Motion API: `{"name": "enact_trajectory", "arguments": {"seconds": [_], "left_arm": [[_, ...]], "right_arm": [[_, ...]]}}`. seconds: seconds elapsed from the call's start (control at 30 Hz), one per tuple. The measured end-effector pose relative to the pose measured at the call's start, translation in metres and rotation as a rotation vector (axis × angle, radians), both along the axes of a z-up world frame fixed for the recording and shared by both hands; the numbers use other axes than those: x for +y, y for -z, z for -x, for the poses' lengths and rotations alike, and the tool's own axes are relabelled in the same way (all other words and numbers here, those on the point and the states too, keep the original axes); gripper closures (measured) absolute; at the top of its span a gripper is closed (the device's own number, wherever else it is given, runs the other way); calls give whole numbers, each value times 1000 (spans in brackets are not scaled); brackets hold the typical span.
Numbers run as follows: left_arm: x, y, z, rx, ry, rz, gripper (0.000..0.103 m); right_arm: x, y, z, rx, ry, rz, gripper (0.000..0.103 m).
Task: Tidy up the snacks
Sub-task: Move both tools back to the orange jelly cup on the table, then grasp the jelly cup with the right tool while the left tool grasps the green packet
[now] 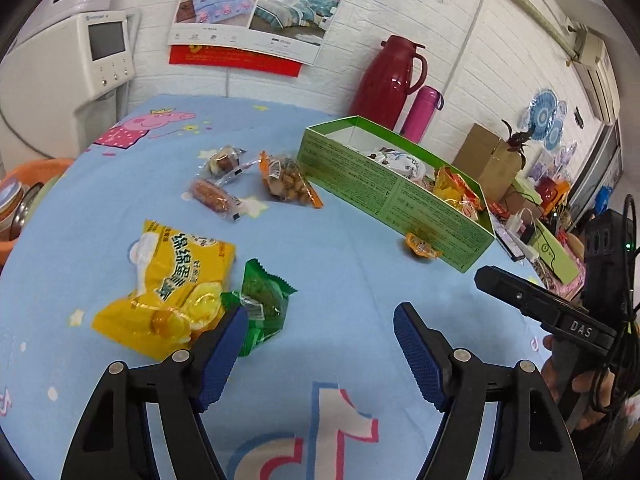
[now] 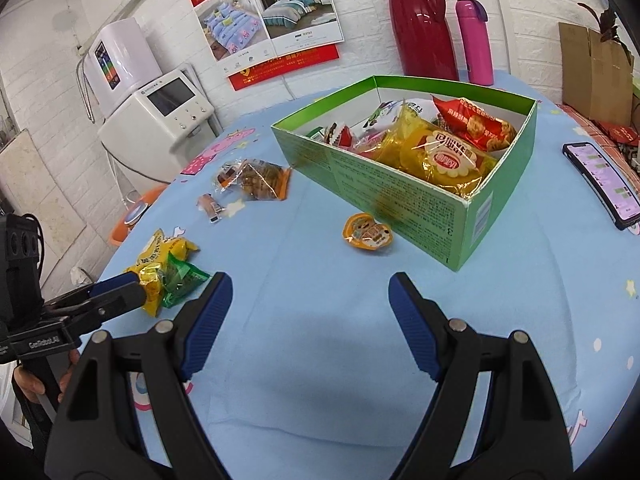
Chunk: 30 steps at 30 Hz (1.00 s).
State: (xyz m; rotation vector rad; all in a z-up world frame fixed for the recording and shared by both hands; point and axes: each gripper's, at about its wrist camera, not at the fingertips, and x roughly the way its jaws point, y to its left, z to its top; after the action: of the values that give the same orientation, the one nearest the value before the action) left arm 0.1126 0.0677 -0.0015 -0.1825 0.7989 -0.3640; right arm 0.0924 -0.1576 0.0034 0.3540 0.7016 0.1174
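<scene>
Snacks lie loose on the blue cloth (image 2: 320, 300) because the green box (image 2: 400, 184), already part filled, collects them. We hold both grippers, left gripper (image 1: 320, 336) and right gripper (image 2: 310, 308), spread and empty; the left hovers beside the green packet (image 1: 266, 304), likely its next pick.

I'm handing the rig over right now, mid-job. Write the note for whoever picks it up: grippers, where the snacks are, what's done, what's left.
Left gripper: open, empty, beside the green packet and yellow bag.
Right gripper: open, empty, over bare cloth in front of the green box.
Done: several snacks already in the box, among them a yellow pack and a red pack.
Left: the yellow bag, the green packet, the small orange cup by the box wall, the peanut bag and two clear-wrapped snacks farther back.
</scene>
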Motion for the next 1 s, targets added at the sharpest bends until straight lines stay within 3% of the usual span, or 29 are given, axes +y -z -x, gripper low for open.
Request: {"name": "enact_trajectory", "arguments": {"seconds": [0.2,0.43,0.57,0.77,0.9,1.0], "left_arm": [[9,31,-31,108,-10,31,49],[12,34,-34,130,-5,102,48],[8,29,-45,124,-10,84,35],[-1,33,-56,122,42,37,34],[4,39,-60,139,50,62,39],[8,39,-59,140,44,78,41]], "right_arm": [[-3,10,-15,42,17,-7,22],[-1,20,-52,112,66,32,22],[-1,25,-68,143,131,66,23],[0,33,-84,163,176,119,36],[5,37,-90,180,144,175,59],[7,37,-86,177,96,137,59]]}}
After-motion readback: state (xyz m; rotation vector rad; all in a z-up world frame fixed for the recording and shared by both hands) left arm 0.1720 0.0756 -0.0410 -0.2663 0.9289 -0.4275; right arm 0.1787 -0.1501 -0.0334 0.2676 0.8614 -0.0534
